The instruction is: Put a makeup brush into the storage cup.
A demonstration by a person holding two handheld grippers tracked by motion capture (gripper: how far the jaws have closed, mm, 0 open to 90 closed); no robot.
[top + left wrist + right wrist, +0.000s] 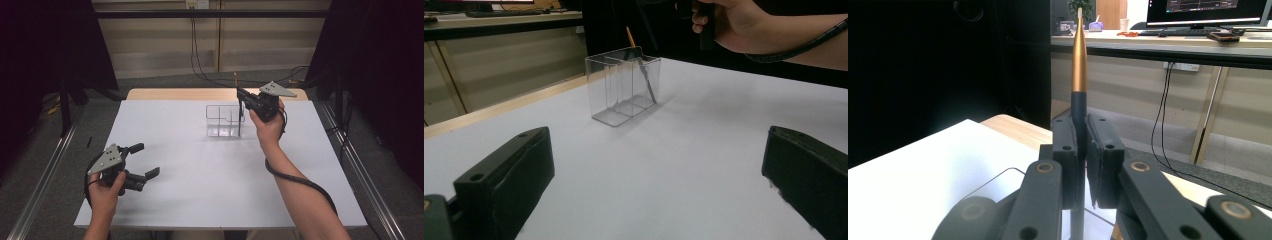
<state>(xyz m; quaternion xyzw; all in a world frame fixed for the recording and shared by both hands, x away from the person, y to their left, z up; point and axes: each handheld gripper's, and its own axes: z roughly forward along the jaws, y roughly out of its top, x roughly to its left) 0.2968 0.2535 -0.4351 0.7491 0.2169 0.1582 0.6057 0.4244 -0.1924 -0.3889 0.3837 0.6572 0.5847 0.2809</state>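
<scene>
Item: one pen (1078,60), dark barrel with a gold tapered end, upright, clamped between the jaws of the right hand-held gripper (243,98); the jaws are clenched on the dark barrel with the gold end rising above them. Location: over the right-hand end of a clear divided holder (223,120) standing toward the far side of the white counter (200,190); from the left hand-held gripper's view the lower barrel (647,82) already stands slanted inside that end compartment, though whether its tip rests on the holder's floor cannot be told. Step in hand, by judgement: setting the pen down into the holder. Next move calls for lowering until the pen is carried by the holder, then easing the jaws apart and lifting clear without dragging the pen or tipping the light holder. Second item: left hand-held gripper (147,160), near the counter's near left corner, well apart from the holder, jaws spread wide, grasping nothing.
</scene>
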